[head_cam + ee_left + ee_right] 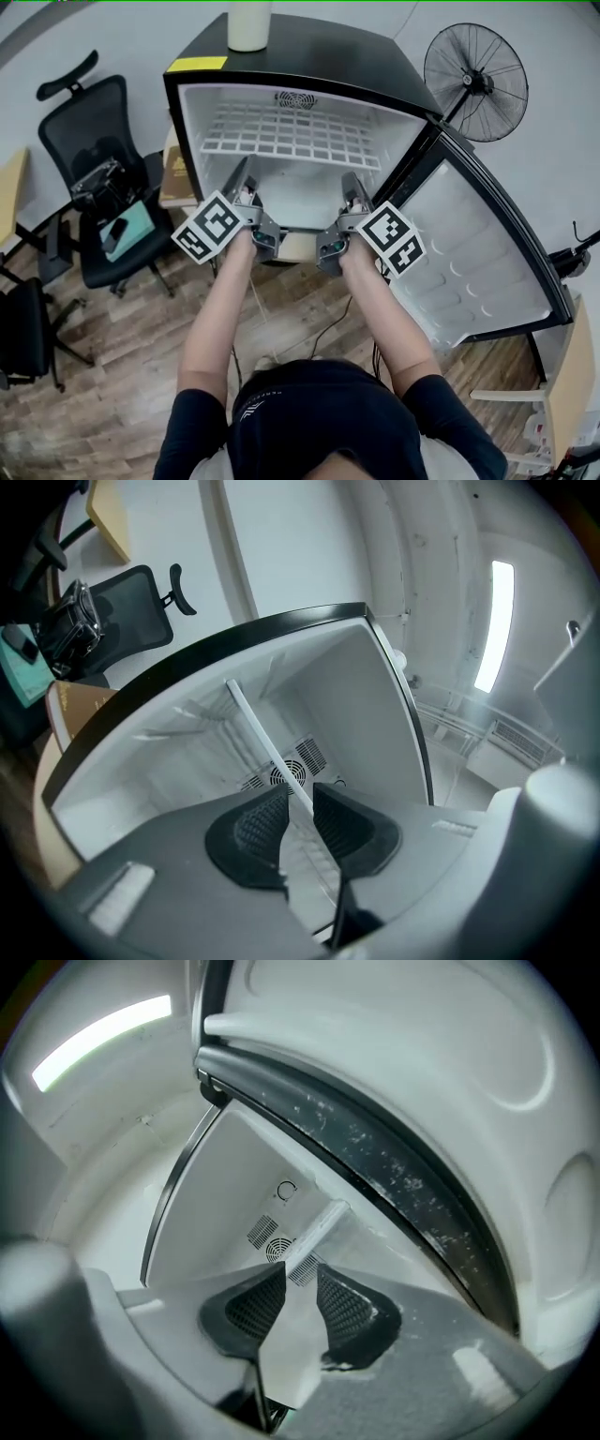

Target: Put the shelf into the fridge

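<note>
The white wire shelf (291,131) lies flat inside the fridge (328,52), high up, and its back edge is near the round vent (295,98) in the back wall. You have both claws pushed in at its front edge, one near each side. Your left claw (300,794) is about half open. Its two dark pads have a small gap between them, and the shelf's thin white front bar (262,733) runs down into that gap at the tips. The bar is thinner than the gap, so the pads are not squeezing it. It comes very close to one pad, but you cannot tell if it touches. Your right claw (301,1271) is open wider. The end of the white bar and a bit of the wire grid sit just past its tips, in line with the gap, and nothing is pinched there. The marker cubes (208,227) ride on the claws just outside the fridge. The door (469,253) hangs wide open on your right. A white tub (249,23) and a yellow label (197,64) are on top of the fridge. A fan (475,82) stands at the right, a black chair (103,141) at the left, both on the wooden floor (122,375).
</note>
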A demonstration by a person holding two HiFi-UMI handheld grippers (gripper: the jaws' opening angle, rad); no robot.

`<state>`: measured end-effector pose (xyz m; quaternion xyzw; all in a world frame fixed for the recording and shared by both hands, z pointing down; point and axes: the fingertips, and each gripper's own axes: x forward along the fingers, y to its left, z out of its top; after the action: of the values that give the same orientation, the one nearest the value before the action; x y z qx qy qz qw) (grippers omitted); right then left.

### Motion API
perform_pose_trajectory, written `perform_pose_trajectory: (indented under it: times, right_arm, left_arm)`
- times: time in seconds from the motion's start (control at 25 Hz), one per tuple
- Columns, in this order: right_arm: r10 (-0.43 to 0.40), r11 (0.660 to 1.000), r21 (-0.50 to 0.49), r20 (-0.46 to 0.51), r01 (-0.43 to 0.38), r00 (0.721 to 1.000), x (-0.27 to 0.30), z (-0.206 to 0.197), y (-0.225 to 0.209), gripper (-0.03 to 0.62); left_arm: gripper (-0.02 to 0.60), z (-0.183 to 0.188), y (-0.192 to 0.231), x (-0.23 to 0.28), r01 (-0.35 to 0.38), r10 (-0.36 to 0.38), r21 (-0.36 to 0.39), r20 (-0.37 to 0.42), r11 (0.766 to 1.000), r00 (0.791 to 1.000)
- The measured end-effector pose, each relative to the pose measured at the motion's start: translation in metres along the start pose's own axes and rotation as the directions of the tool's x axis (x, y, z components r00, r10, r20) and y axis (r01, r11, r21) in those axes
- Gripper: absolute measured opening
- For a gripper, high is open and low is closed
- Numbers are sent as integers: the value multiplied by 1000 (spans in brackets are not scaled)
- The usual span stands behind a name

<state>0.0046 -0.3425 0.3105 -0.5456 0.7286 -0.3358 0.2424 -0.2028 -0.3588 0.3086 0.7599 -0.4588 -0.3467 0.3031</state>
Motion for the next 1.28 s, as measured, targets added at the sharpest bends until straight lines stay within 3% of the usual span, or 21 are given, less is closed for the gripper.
perform_pose_trajectory:
  times: [0.08,0.32,0.6,0.84,1.12,1.28]
  right_arm:
    - [4,1000,-11,-5,-4,1000,-8,1,1,66]
    - [32,996,-87,-41,-35,999,-29,-13,5,27]
    - [76,980,-184,-28,-80,997,-51,-20,10,2]
    - [97,964,-239,-76,-113,992,-57,-33,11,0]
    - [136,937,-305,-127,-169,983,-64,-48,22,0]
    - [130,935,-309,-149,-171,980,-69,-54,19,0]
  left_arm:
    - [70,-4,-7,-5,5,-5,48,-11,999,1000]
    - [19,-14,-25,-26,-5,13,182,-45,983,999]
    - [-2,-8,-35,-59,-65,88,406,-39,912,995]
    - [0,-7,-39,-81,-71,91,418,-27,906,996]
    - [12,-19,-47,-93,-84,124,490,-49,868,991]
    - [12,-31,-43,-98,-87,141,488,-75,869,987]
